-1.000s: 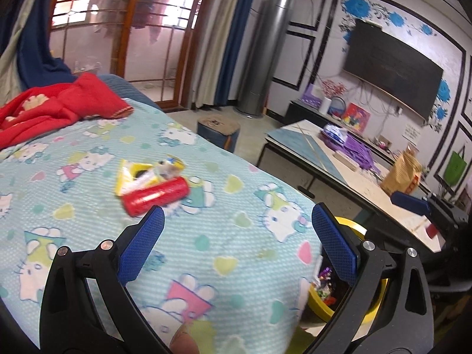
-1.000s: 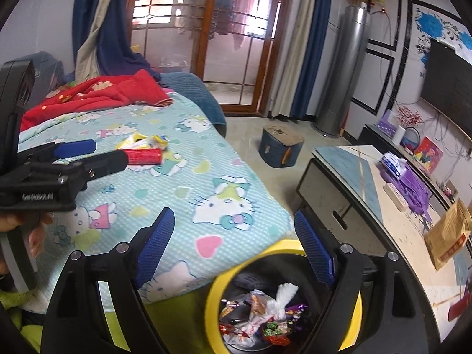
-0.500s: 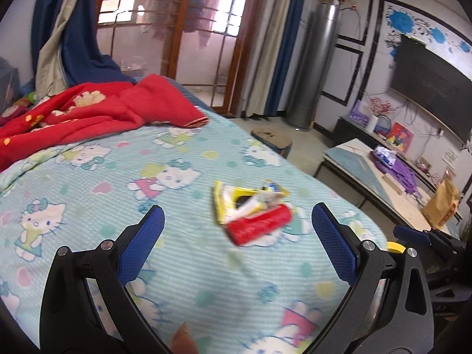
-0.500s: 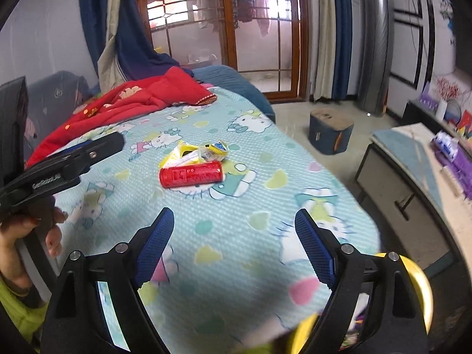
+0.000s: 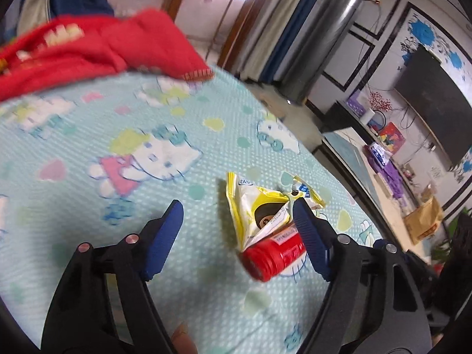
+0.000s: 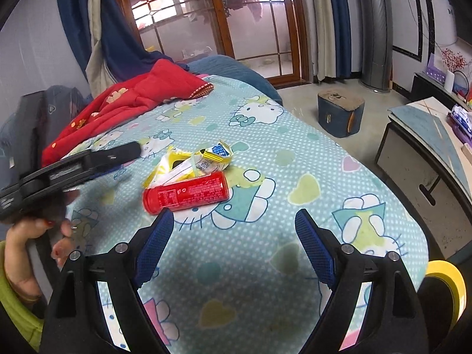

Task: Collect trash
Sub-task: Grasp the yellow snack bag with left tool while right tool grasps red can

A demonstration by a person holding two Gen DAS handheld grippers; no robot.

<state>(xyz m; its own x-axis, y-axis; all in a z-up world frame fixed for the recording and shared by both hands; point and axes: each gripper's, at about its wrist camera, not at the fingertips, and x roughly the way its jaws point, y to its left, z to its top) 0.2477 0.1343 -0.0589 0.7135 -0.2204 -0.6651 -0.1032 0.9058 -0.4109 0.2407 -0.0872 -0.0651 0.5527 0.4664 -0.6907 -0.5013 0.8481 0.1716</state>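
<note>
Red can (image 6: 186, 195) on its side mid-bed (image 6: 324, 206), well in from edges, touching yellow wrapper (image 6: 188, 165) just behind. Left gripper (image 5: 236, 221) closing, can and wrapper beside its right finger, not pinched. Right gripper (image 6: 233, 236) wide apart, empty, near can.

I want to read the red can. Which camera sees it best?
The right wrist view: the red can lies sideways there, whole and sharp. In the left wrist view it is blurred, end-on, partly behind a fingertip.
</note>
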